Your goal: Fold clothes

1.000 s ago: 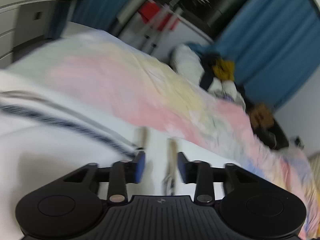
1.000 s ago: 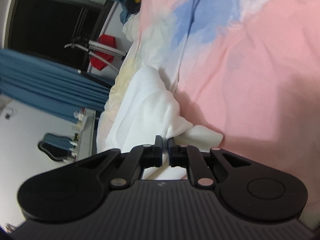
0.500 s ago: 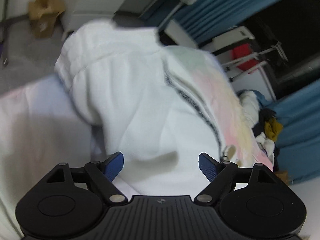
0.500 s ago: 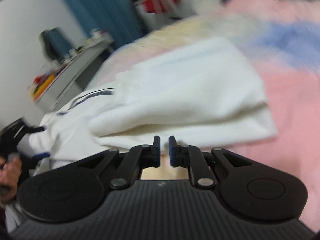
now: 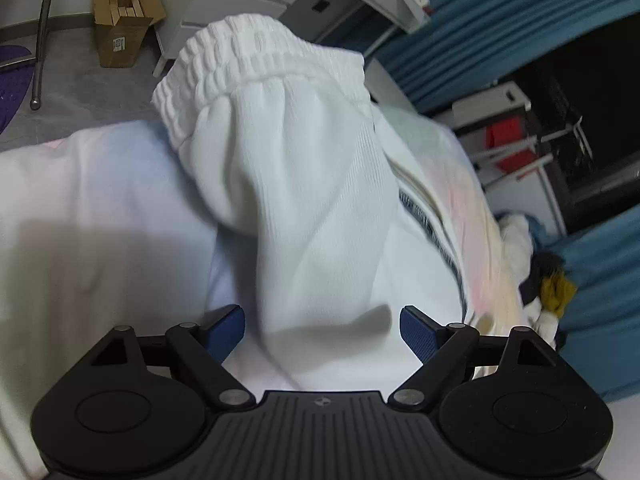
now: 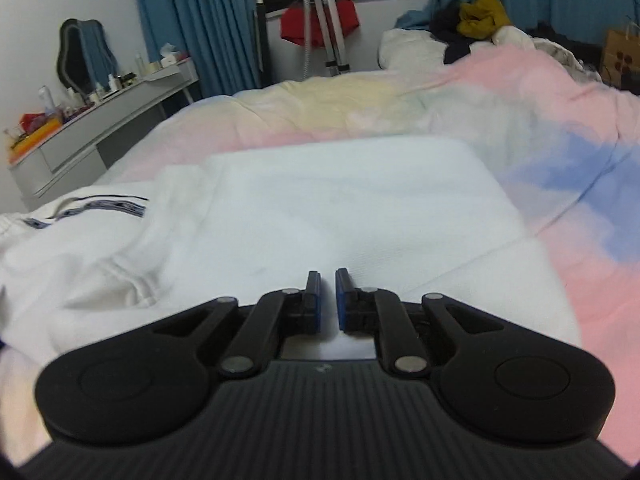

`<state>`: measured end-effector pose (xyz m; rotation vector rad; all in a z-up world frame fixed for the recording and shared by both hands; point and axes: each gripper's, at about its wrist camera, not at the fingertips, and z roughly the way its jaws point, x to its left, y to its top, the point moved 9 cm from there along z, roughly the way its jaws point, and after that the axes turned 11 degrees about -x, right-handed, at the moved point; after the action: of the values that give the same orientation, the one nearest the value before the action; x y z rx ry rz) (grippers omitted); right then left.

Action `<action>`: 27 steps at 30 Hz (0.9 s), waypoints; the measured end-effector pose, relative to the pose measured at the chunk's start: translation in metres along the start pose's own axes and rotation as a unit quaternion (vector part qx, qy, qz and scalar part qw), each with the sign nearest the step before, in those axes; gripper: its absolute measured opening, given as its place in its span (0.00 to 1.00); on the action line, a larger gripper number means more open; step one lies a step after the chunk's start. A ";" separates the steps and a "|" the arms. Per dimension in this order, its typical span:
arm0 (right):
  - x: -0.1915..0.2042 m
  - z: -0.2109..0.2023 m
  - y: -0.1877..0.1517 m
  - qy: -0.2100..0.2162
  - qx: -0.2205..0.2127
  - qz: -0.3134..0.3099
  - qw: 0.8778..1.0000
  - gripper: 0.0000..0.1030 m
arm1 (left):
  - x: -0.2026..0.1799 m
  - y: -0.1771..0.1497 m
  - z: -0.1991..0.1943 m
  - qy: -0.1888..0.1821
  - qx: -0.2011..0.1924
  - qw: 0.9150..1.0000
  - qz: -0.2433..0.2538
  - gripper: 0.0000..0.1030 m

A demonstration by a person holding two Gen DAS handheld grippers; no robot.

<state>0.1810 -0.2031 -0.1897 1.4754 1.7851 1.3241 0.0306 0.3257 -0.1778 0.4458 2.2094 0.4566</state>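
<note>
A white garment (image 5: pixel 304 200) with a ribbed elastic band (image 5: pixel 240 60) and a dark striped trim (image 5: pixel 424 220) lies bunched on the pastel bedspread (image 5: pixel 60 200). My left gripper (image 5: pixel 322 316) hovers just over it. Its jaws are opening wide, and fabric lies below and between the blue pads without being pressed. In the right wrist view the same garment (image 6: pixel 320 208) lies folded flat, with its striped trim (image 6: pixel 100 208) at the left. My right gripper (image 6: pixel 328 276) is shut just above the garment's near edge, and I see nothing pinched.
The pink, blue and yellow bedspread (image 6: pixel 560 120) stretches ahead. A pile of clothes (image 6: pixel 476 16) sits at its far end. A grey desk (image 6: pixel 100 120) with bottles stands left, with blue curtains (image 6: pixel 200 20) and a red cloth on a rack (image 6: pixel 316 20) behind. A cardboard box (image 5: pixel 124 20) sits on the floor.
The left jaws went from nearly closed to wide apart, and the left gripper swung over the garment's ribbed end. The right gripper rolled upright over the folded part and stayed shut.
</note>
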 end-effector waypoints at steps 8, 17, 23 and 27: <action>0.010 -0.002 0.000 -0.003 -0.008 -0.005 1.000 0.11 | -0.001 0.045 0.037 0.020 -0.079 0.997 -0.016 0.78; 0.012 -0.007 0.001 -0.003 -0.003 0.010 1.000 0.11 | -0.075 0.061 0.037 0.018 -0.159 0.982 0.097 0.25; -0.003 -0.031 0.011 0.000 -0.016 0.072 0.997 0.11 | -0.190 0.031 -0.027 -0.045 -0.243 0.949 0.197 0.21; -0.025 -0.052 0.028 -0.005 -0.037 0.119 0.992 0.11 | -0.278 -0.020 -0.070 -0.102 -0.283 0.916 0.265 0.21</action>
<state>0.1589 -0.2473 -0.1481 1.6914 1.5715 1.4774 0.1397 0.1687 0.0363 0.7294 1.6292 1.2370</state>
